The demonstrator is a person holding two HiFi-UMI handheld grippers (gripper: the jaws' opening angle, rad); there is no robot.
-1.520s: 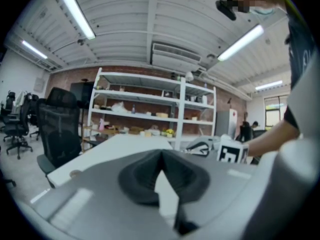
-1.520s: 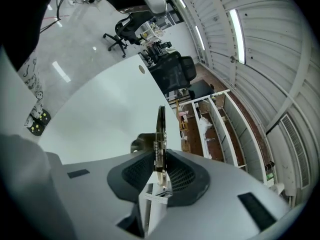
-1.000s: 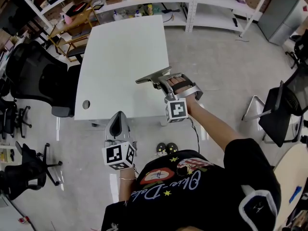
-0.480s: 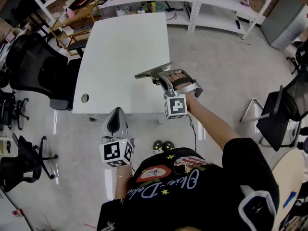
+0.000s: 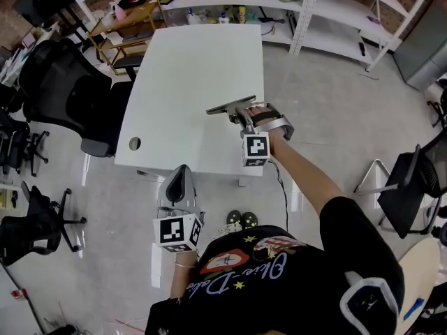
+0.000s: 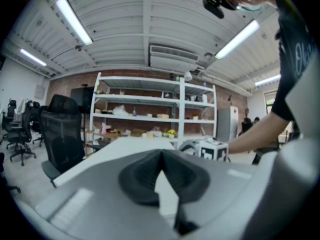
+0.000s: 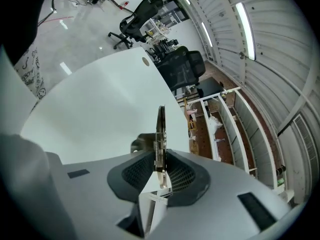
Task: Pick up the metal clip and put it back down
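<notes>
The metal clip (image 5: 229, 106) is a long flat steel bar with a spring, held level just over the white table (image 5: 188, 68) near its right edge. My right gripper (image 5: 242, 116) is shut on it. In the right gripper view the clip (image 7: 160, 126) stands on edge between the dark pads (image 7: 137, 171) and sticks out over the tabletop (image 7: 100, 104). My left gripper (image 5: 177, 185) hangs in front of the table's near edge, below its level, holding nothing. In the left gripper view its jaws (image 6: 161, 158) meet at the tips, with the table (image 6: 125, 146) beyond.
A cable hole (image 5: 134, 144) sits in the table's near left corner. Black office chairs (image 5: 66, 96) crowd the left side, and another chair (image 5: 408, 187) stands at the right. White shelving (image 5: 307, 12) with small items runs along the back. The person's feet (image 5: 237, 219) are by the table's near edge.
My right gripper has carried the clip inward from the table's right edge and lower toward the tabletop. The left gripper has stayed where it was.
</notes>
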